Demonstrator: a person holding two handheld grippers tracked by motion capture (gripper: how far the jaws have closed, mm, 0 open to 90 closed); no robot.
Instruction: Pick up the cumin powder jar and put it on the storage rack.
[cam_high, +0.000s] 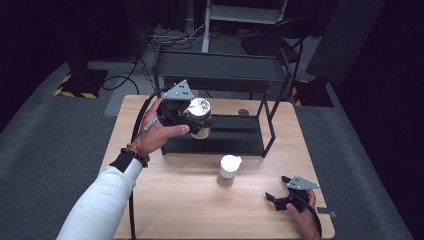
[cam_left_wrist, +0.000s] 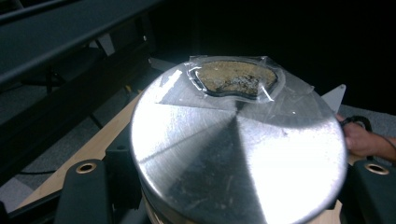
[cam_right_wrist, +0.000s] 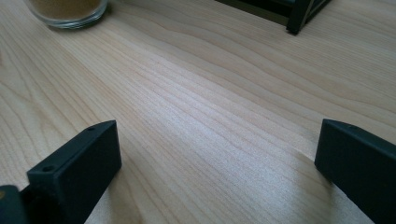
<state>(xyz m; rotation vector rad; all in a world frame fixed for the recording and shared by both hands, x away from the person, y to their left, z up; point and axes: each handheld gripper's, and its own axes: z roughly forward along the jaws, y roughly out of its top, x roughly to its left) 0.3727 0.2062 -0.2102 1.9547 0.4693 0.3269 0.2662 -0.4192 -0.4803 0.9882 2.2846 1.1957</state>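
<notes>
The left gripper (cam_high: 192, 117) holds a spice jar (cam_high: 200, 117) up off the bench (cam_high: 170, 200), in front of the black shelf rack (cam_high: 215, 135). Its fingers (cam_left_wrist: 88, 186) pinch the jar's body from both sides just under the round brushed-metal lid (cam_left_wrist: 238, 149), which sits above and between them. A clear flap with a pouring opening (cam_left_wrist: 236, 77) lies at the far edge of the lid, showing brownish spice beneath.

The jar looks like glass: stiff, smooth, likely slippery and breakable if dropped, moderately heavy for its size. The grip on the body below the lid seems the sound one; the lid itself might turn or lift.

The right gripper (cam_high: 287, 197) rests low on the bench with fingers (cam_right_wrist: 77, 163) spread wide and nothing between them. A second jar (cam_high: 229, 171) with a white lid stands ahead of them, well apart.
</notes>
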